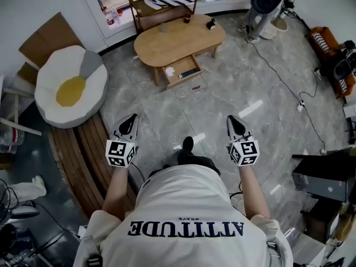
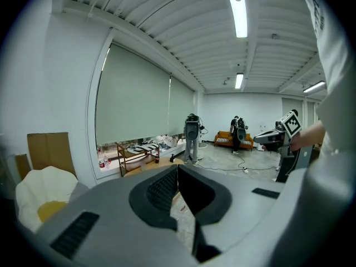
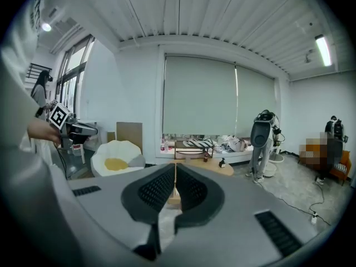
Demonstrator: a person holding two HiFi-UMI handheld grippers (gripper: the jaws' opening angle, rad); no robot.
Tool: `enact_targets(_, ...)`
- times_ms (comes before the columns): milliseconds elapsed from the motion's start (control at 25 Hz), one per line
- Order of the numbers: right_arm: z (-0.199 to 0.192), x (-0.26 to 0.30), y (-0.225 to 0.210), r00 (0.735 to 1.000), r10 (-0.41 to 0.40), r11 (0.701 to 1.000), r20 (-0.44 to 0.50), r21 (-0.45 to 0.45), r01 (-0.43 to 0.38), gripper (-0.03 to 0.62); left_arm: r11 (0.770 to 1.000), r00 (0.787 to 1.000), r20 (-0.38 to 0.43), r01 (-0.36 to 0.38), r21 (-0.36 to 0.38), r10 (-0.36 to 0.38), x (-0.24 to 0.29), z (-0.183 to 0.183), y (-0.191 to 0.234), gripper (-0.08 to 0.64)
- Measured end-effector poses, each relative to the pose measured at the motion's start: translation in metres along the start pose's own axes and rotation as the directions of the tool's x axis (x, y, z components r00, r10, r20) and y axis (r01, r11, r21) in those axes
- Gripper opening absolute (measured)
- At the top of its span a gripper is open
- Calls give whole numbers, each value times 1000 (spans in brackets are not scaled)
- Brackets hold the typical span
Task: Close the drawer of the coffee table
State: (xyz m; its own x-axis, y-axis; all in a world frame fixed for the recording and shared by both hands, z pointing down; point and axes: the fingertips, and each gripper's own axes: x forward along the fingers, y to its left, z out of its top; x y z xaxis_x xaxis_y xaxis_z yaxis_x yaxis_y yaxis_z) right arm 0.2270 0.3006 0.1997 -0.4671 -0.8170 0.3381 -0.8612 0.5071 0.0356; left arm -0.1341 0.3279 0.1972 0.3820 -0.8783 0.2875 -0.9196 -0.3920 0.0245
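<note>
My right gripper (image 3: pixel 176 168) has its two jaws pressed tight together, with nothing between them. Just past the tips, at twelve o'clock, sits the wooden coffee table (image 3: pixel 214 166) with a small dark bottle (image 3: pixel 222 162) on top. At ten o'clock is a big cushion that looks like a fried egg (image 3: pixel 115 159), and a brown cardboard sheet (image 3: pixel 129 133) stands behind it. At two o'clock stands a tall grey machine (image 3: pixel 261 141). Over at nine o'clock my left gripper (image 3: pixel 92 130) pokes out

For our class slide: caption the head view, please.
Person holding shut left gripper and right gripper faces wooden coffee table, its drawer open.
</note>
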Motion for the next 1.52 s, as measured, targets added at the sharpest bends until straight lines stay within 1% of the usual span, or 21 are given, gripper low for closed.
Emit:
enact_targets(440,11,62,-70,998,64,998,-14,2,-64,23,999,999,-25,-42,-6,42,77,22,-9,21)
enact_targets(680,5,89,-110,994,108,994,-30,-13,-109,23,998,997,-37,-69,3,69,121,30,-20,21)
enact_targets(960,-2,114,-154,991,132,991,-24,7,-131,23,996,993,-67,-92,13,93,151,32,-40,21)
enact_targets(1120,-4,122,-159,990,140,990,-14,22,-140,23,995,991,-91,-96,17,97,158,31,-44,21)
enact_targets(1320,-6,129,-164,990,141,989,-12,43,-140,23,996,992,-88,-83,36,86,173,43,-47,21)
enact_targets(1520,-11,135,-163,990,141,989,-28,54,-139,23,997,993,-98,-65,43,69,185,44,-45,21)
